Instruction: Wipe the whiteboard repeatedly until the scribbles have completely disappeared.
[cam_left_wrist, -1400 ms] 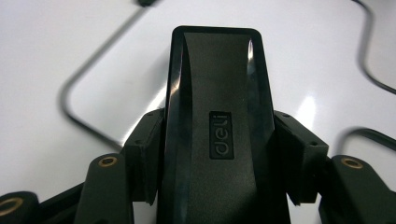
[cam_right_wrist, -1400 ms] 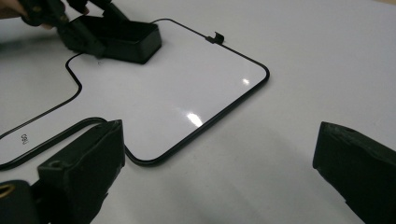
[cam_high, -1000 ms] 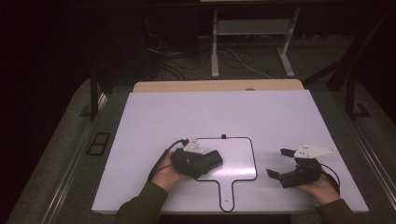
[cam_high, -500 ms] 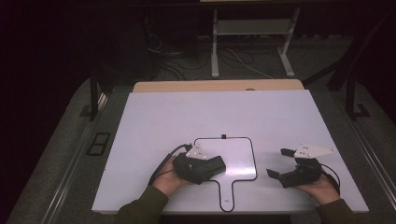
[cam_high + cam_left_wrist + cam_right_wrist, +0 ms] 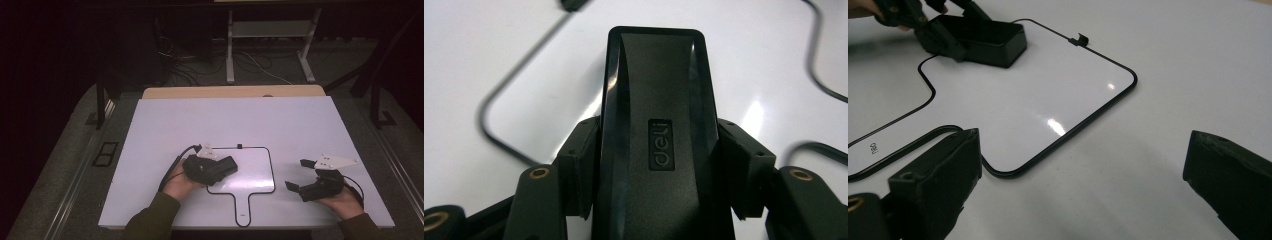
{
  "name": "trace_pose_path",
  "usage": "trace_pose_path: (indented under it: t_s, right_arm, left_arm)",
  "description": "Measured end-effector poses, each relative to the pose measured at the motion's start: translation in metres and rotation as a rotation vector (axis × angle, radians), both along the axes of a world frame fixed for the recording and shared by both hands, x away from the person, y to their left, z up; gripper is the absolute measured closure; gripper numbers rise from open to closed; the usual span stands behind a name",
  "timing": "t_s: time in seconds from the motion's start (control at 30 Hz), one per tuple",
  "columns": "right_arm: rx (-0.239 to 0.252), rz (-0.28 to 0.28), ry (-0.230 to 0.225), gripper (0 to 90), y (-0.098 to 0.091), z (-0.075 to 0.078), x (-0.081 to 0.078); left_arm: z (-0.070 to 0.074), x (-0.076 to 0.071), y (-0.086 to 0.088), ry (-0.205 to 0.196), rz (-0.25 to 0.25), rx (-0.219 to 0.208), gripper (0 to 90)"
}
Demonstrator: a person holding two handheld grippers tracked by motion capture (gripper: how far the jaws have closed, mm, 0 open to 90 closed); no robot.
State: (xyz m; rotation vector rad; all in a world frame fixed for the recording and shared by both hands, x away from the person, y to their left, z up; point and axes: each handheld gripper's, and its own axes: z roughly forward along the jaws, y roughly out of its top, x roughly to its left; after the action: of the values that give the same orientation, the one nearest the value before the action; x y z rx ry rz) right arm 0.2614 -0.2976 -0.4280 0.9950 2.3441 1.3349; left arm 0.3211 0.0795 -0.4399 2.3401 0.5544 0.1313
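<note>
Left gripper (image 5: 227, 166) clamped on black eraser (image 5: 659, 125) over whiteboard's (image 5: 252, 170) left edge, right gripper (image 5: 299, 176) jaws wide, empty, near table's (image 5: 225, 120) right front corner

Dim room. White worktop (image 5: 280, 120) atop a wooden edge (image 5: 235, 92), grey carpeted floor (image 5: 60, 170) around. Beyond, a white metal stand (image 5: 270, 35) and tangled cables (image 5: 200, 67) in shadow.

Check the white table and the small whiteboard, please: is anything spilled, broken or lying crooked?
Nothing stands out. The whiteboard lies flat and unmarked on the table. The left tongs grip a black eraser over it; the right tongs are open beside it.
</note>
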Motion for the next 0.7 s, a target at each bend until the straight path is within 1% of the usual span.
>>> trace_pose_path:
  t_s: [0.03,0.1,0.13,0.2,0.27,0.43,0.5,0.57,0.7]
  right_arm:
    - [0.0,0.0,0.0,1.3,0.0,0.0,0.0]
    - [0.001,0.0,0.0,1.3,0.0,0.0,0.0]
    - [0.002,0.0,0.001,1.3,0.0,0.0,0.0]
    - [0.001,0.0,0.001,1.3,0.0,0.0,0.0]
    - [0.0,0.002,0.001,1.3,0.0,0.0,0.0]
    - [-0.001,0.003,0.005,1.3,0.001,0.0,0.0]
    - [-0.001,0.002,0.005,1.3,0.001,0.0,0.0]
    - [-0.001,0.003,0.005,1.3,0.001,0.0,0.001]
    - [0.0,0.003,0.004,1.3,0.0,0.0,0.001]
  left_arm:
    - [0.001,-0.004,-0.001,-0.004,-0.017,0.011,39.2]
    - [0.001,-0.014,-0.003,0.008,-0.039,0.005,39.2]
    - [0.001,-0.018,-0.004,0.009,-0.057,0.013,39.2]
    - [0.002,-0.022,-0.007,0.008,-0.073,0.018,39.2]
    - [0.002,-0.019,-0.007,0.014,-0.069,0.01,39.2]
    - [0.001,0.003,-0.003,-0.001,-0.001,0.011,39.2]
    - [0.001,0.008,-0.001,0.004,0.011,0.007,39.2]
    - [0.001,0.008,-0.002,0.007,0.012,0.004,39.2]
    - [0.003,0.007,-0.001,0.02,-0.001,0.004,39.2]
